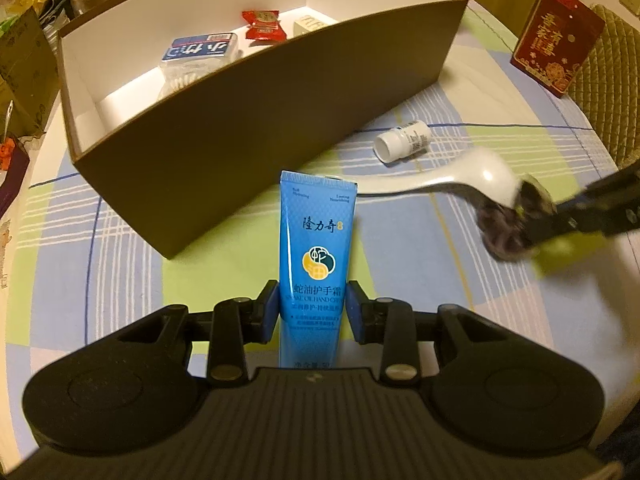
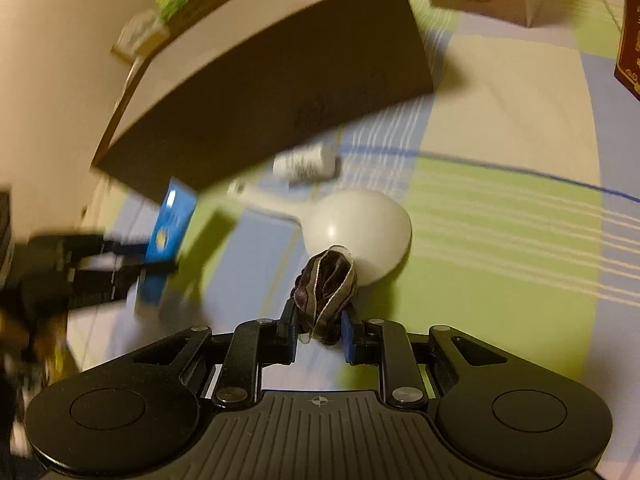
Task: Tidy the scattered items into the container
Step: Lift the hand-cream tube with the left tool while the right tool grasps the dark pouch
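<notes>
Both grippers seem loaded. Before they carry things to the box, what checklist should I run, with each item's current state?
1. Left gripper clamped on the blue hand cream tube: ok.
2. Right gripper closed on the dark scrunchie: ok.
3. Scrunchie clear of the white spoon: cannot tell, they overlap in view.
4. Brown box open, with free floor: ok.
5. Small white bottle out of the path: cannot tell.

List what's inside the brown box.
Inside the brown box: a cotton swab case, a red snack packet and a pale carton. The near wall hides the floor behind it.
</notes>
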Motion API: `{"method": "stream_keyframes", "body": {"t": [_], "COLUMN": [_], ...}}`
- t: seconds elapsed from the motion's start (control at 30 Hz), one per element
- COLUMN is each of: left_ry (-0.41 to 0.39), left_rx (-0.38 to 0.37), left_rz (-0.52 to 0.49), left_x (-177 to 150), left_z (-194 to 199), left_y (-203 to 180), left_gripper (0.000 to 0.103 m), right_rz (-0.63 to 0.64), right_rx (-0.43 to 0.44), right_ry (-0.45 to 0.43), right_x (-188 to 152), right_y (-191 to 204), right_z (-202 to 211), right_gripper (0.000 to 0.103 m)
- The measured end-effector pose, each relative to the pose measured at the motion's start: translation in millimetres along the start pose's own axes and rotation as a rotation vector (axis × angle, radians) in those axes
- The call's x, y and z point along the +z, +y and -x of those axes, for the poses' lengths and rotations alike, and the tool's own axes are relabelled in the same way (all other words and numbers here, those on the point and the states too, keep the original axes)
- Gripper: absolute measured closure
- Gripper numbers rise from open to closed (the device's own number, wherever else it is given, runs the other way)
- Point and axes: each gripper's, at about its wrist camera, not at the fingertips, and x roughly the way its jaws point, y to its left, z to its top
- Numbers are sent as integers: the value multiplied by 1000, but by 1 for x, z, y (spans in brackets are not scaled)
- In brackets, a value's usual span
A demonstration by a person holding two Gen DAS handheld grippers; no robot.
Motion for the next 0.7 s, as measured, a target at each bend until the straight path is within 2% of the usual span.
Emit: {"method": "stream_keyframes", "body": {"t": [0.03, 0.07, 0.1, 0.13, 0.17, 0.3, 0.33, 0.37, 0.4, 0.47, 0.5, 0.53, 0.57, 0.63, 0.7], "left_ry": [2, 4, 6, 9, 12, 18, 18, 18, 18, 18, 19, 19, 20, 21, 18], "left_rx": [-4, -6, -9, -12, -14, -24, -27, -29, -31, -36, -37, -38, -39, -38, -38], "left_rz": [-1, -2, -3, -4, -3, -4, -6, -7, -8, -7, -5, -2, 1, 6, 7], "left_x": [0, 0, -1, -1, -1, -1, -2, -2, -2, -3, -4, -5, -5, -7, -9], "left_z": [0, -1, -1, -2, -3, -5, -6, -6, -6, -6, -6, -6, -6, -5, -3], "left_y": [-1, -2, -4, -5, -6, -11, -13, -14, -15, -18, -18, -19, -19, -20, -21], "left_gripper": [73, 73, 73, 73, 73, 73, 73, 73, 73, 73, 73, 73, 73, 73, 73], "right_rz": [17, 31, 41, 46, 53, 22, 9, -2, -15, -23, 1, 28, 45, 67, 78], "right_rx": [-6, -14, -27, -47, -61, -76, -78, -81, -84, -99, -113, -127, -135, -138, -121], "right_ry": [9, 16, 18, 7, -12, -43, -43, -43, -42, -50, -72, -87, -95, -83, -53], "right_x": [-4, -8, -11, -14, -17, -23, -23, -23, -24, -28, -30, -32, -32, -31, -30], "right_y": [0, 0, -1, -1, -1, 0, 0, 0, 2, 7, 11, 16, 19, 23, 23], "right_z": [5, 9, 13, 17, 21, 21, 18, 13, 8, -2, -5, -8, -11, -14, -15], "right_gripper": [79, 67, 53, 22, 16, 16, 20, 34, 39, 41, 47, 64, 70, 76, 77]}}
